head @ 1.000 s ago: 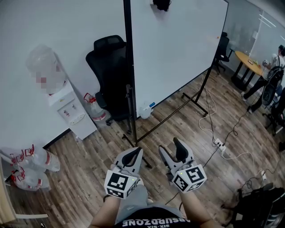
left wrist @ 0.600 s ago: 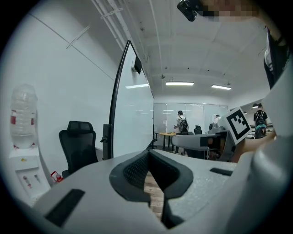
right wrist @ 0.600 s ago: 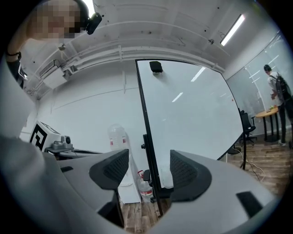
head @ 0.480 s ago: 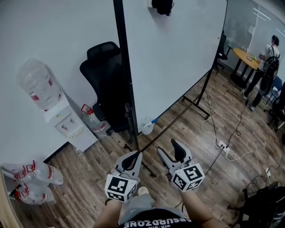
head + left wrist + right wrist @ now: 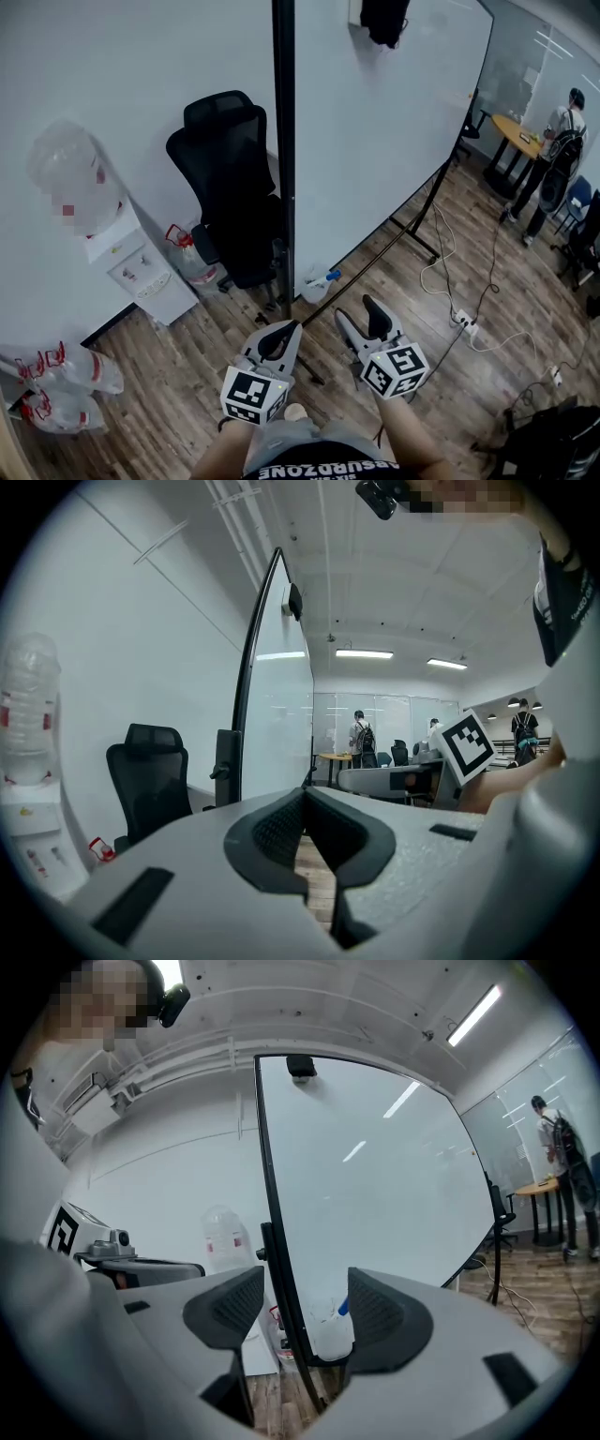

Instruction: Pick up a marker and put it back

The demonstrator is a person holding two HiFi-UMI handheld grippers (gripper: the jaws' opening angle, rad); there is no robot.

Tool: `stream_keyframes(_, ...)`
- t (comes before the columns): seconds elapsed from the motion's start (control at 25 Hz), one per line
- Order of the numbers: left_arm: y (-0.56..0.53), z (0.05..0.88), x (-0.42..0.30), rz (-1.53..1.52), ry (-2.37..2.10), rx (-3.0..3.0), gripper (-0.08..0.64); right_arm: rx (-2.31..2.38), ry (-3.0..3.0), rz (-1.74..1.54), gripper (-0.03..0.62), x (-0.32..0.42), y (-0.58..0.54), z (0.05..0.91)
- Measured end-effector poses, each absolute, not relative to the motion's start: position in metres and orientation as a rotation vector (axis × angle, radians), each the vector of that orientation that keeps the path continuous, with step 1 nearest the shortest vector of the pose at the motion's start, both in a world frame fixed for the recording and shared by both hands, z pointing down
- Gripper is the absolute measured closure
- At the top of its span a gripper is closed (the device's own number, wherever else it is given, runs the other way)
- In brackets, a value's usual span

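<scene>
A blue-capped marker [image 5: 330,277] stands in a white cup [image 5: 314,287] at the foot of the whiteboard's black post [image 5: 284,159]. Both grippers hang low in the head view, well short of the cup. My left gripper [image 5: 279,339] is shut with nothing in it; in the left gripper view its jaws meet at the tips [image 5: 305,797]. My right gripper [image 5: 360,320] stands open and empty. In the right gripper view the cup [image 5: 332,1337] and the marker [image 5: 343,1307] show between the jaws of the right gripper [image 5: 306,1290], farther off.
The big whiteboard [image 5: 384,122] rests on a wheeled black frame. A black office chair [image 5: 230,183] and a water dispenser [image 5: 131,272] stand to the left, with empty water bottles [image 5: 66,375] on the floor. Cables and a power strip [image 5: 462,319] lie right. A person [image 5: 562,141] stands far right.
The head view has shifted, and the whiteboard post and cup now sit a little nearer the grippers. Both grippers keep their pose: left shut, right open.
</scene>
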State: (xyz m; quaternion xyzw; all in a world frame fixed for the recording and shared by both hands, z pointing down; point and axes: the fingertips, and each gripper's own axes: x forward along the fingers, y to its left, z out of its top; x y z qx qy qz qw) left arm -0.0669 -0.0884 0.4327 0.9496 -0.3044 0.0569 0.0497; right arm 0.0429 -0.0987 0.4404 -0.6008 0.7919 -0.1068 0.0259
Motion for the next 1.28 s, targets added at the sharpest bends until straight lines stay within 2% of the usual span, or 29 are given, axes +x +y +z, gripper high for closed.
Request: stream_keyframes(1.28,-0.144,0.449,-0.032,0.212,-1.171,2.742,0.552,-1.579,2.711,-0.640,0.359,0.069,-0.203,0.526)
